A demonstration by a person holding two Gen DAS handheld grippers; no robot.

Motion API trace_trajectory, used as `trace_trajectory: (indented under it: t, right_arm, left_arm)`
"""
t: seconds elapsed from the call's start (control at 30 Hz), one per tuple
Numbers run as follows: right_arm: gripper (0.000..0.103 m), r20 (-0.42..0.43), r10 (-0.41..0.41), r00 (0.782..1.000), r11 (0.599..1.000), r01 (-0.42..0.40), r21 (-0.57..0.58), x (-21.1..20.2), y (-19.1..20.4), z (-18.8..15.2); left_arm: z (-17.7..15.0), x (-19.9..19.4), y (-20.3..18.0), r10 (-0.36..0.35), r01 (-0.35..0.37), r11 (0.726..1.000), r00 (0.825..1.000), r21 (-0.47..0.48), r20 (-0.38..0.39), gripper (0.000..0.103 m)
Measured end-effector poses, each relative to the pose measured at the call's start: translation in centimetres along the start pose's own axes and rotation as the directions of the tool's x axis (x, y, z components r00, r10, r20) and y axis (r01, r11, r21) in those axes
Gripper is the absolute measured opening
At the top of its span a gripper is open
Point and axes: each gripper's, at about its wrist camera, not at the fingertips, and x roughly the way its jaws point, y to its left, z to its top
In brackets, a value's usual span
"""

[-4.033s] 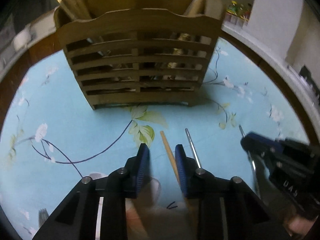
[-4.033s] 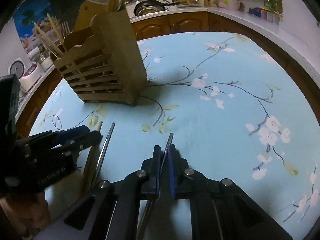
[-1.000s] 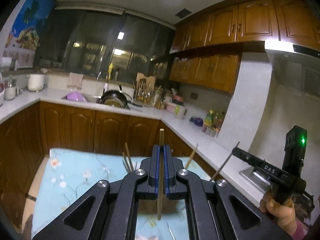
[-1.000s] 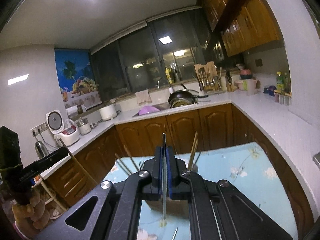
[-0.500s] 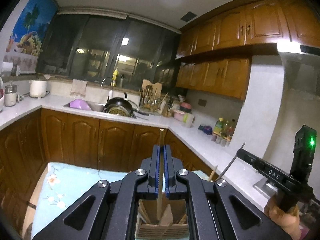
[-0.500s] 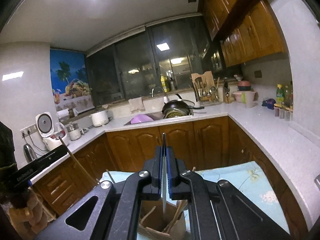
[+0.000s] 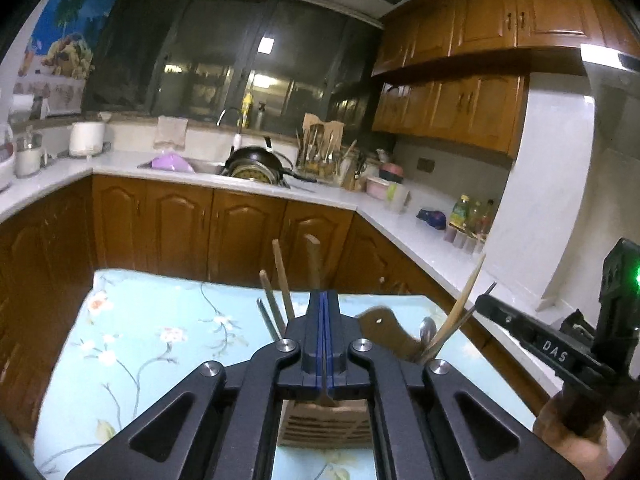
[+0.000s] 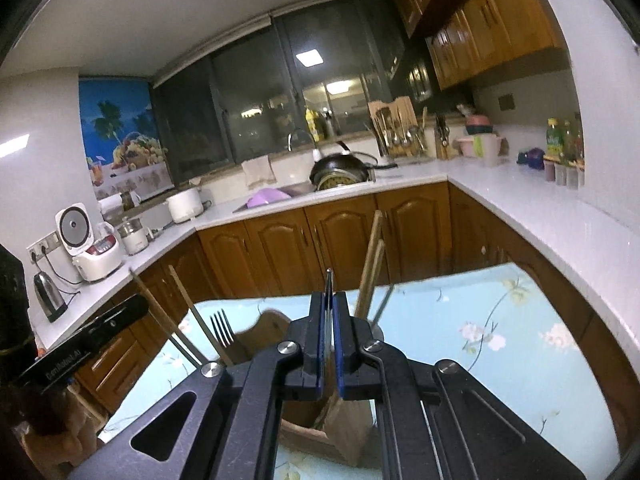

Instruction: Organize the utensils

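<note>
My left gripper (image 7: 323, 300) is shut on a wooden chopstick (image 7: 314, 258) that stands nearly upright. Its lower end hangs just over the slatted wooden utensil holder (image 7: 324, 428) under the jaws. My right gripper (image 8: 329, 300) is shut on a thin metal chopstick (image 8: 329, 276), also upright, above the same holder (image 8: 316, 436). The holder has wooden chopsticks (image 8: 372, 264), a fork (image 8: 222, 328) and a spoon (image 7: 428, 326) in it. In the left wrist view the right gripper (image 7: 516, 330) is at the right, a hand beneath it.
The holder stands on a table with a light blue floral cloth (image 7: 160, 340). Brown cabinets and a white counter (image 8: 540, 232) run around the table's far and right sides. A sink with a black pan (image 7: 252, 164) is at the back.
Both grippers have sunk toward the holder, each keeping its chopstick. The utensils standing in the holder now reach higher in both views.
</note>
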Motion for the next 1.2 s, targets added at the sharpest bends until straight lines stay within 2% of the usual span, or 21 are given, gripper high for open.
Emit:
trace_trajectory:
  t: [0.1,0.43,0.6,0.63,0.7,0.73,0.77,0.9,0.97,1.07,1.2]
  right_arm:
    - [0.004,-0.032,-0.004,0.999,1.0,0.004,0.002,0.7,-0.3,-0.4]
    - [0.006,-0.037,-0.01,0.999,1.0,0.011,0.018,0.6,-0.7,-0.3]
    - [0.025,-0.039,0.006,0.999,0.999,-0.004,0.054,0.0,-1.0,-0.6]
    - [0.029,-0.037,0.006,0.999,0.998,-0.004,0.06,-0.1,-1.1,-0.7]
    - [0.045,-0.023,0.02,1.0,0.997,-0.018,0.078,-1.0,-1.3,-0.8]
    - [0.048,-0.017,0.021,1.0,0.996,-0.019,0.083,-1.3,-1.3,-0.9]
    - [0.054,-0.01,0.021,1.0,0.996,-0.02,0.089,-1.7,-1.4,-0.9]
    - [0.072,0.013,0.033,0.999,0.993,-0.034,0.113,-3.4,-1.7,-1.4]
    - [0.076,0.019,0.038,0.999,0.992,-0.04,0.121,-4.2,-1.8,-1.9]
    - [0.088,0.02,0.049,0.999,0.991,-0.052,0.124,-5.2,-1.6,-2.7]
    - [0.093,0.013,0.06,0.998,0.991,-0.061,0.118,-6.7,-1.1,-4.5]
  left_arm:
    - [0.0,0.1,-0.1,0.006,-0.005,1.0,1.0,0.004,-0.022,0.0]
    - [0.9,0.0,0.1,0.017,-0.018,1.0,0.999,-0.012,-0.049,0.0]
    - [0.9,-0.3,0.5,0.018,-0.021,0.999,0.997,-0.038,-0.077,0.003]
    - [0.9,-0.5,0.4,0.023,-0.027,0.999,0.996,-0.037,-0.081,0.007]
    - [0.8,-1.3,0.2,0.029,-0.032,0.999,0.996,-0.041,-0.08,0.022]
    - [0.5,-1.7,0.1,0.039,-0.042,0.998,0.996,-0.042,-0.075,0.034]
    - [0.4,-2.2,-0.1,0.047,-0.049,0.998,0.997,-0.043,-0.066,0.041]
    - [-0.3,-4.2,-0.3,0.056,-0.059,0.997,0.997,-0.044,-0.057,0.052]
    - [-1.1,-5.2,-0.3,0.065,-0.068,0.996,0.996,-0.049,-0.055,0.063]
    - [-2.1,-6.7,-0.4,0.073,-0.077,0.996,0.995,-0.056,-0.061,0.07]
    - [-3.5,-8.7,-0.5,0.087,-0.091,0.994,0.993,-0.061,-0.075,0.074]
